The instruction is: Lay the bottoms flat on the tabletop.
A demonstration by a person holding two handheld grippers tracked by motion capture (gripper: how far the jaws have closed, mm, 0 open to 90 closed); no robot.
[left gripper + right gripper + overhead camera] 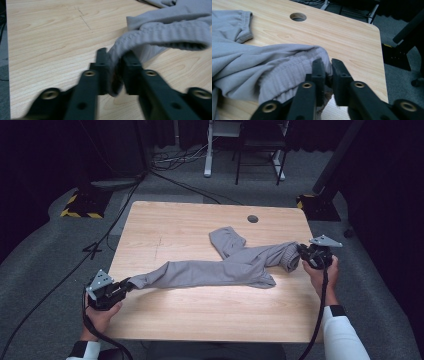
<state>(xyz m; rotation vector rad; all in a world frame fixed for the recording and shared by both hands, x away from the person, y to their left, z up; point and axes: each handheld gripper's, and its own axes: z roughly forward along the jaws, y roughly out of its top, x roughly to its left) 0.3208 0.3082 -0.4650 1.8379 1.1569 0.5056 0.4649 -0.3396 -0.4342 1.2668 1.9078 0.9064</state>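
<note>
A pair of grey pants [220, 267] lies stretched across the wooden table [200, 315]. One leg runs to the front left, the other folds back toward the middle. My left gripper [127, 284] sits at the table's front left edge, shut on that leg's ribbed cuff [170, 32], which is squeezed between the jaws of my left gripper [115, 53]. At the table's right edge my right gripper [301, 251] is shut on the elastic waistband [262, 65]. The cloth is pinched between the jaws of my right gripper [327, 62].
A round cable hole [253, 218] [298, 17] sits near the table's far edge. On the grey floor beyond are cables, a stand base with yellow-black stripes [82, 205] and white desk legs [207, 150]. Bare wood lies in front of the pants.
</note>
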